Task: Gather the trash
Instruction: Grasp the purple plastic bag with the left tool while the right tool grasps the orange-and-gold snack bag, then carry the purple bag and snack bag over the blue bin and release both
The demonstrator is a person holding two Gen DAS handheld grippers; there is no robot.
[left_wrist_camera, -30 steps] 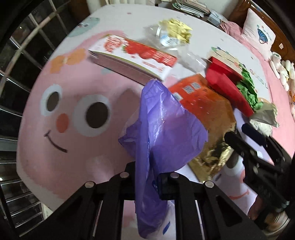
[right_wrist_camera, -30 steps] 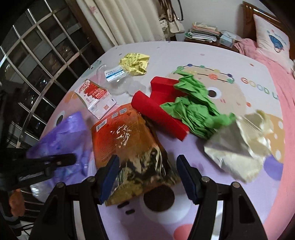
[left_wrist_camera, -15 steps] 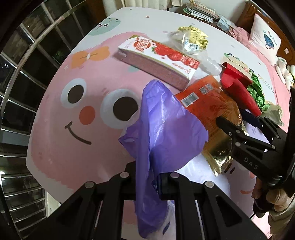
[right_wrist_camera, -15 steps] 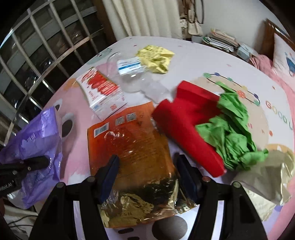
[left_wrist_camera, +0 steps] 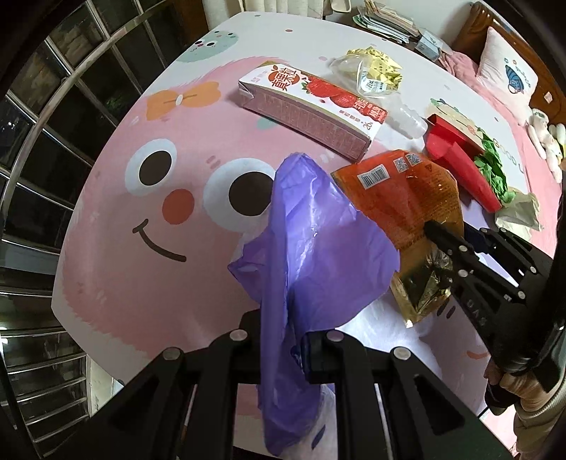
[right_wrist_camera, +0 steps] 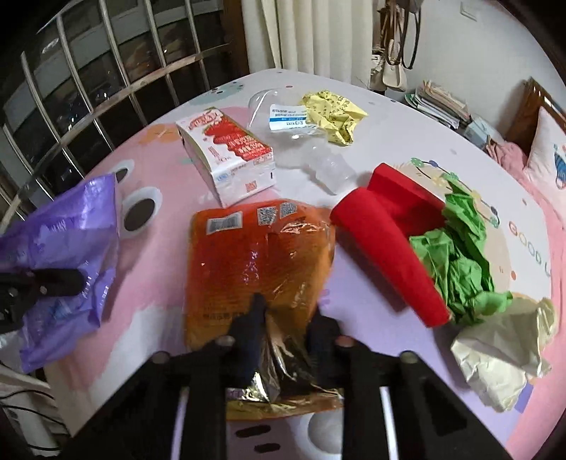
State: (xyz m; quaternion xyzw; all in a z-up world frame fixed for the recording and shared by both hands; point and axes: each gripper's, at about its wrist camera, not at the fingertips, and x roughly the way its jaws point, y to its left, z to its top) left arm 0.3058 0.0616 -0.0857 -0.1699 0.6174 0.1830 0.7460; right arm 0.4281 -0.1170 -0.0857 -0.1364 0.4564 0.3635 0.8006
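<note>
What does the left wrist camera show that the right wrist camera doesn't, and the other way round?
Only the left wrist view shows the right gripper from outside, fingers pinching the orange snack bag. Only the right wrist view shows the curtains and hanging handbag. Both show the purple plastic bag clamped in the left gripper, the strawberry milk carton and green crumpled paper.

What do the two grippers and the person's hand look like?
Both grippers are black, with angular linkage arms and round silver pivot pins. The left gripper has plain black fingers. The right gripper has dark blue finger pads and white embossed letters on its body. Below it, the hand shows a beige knitted cuff.
</note>
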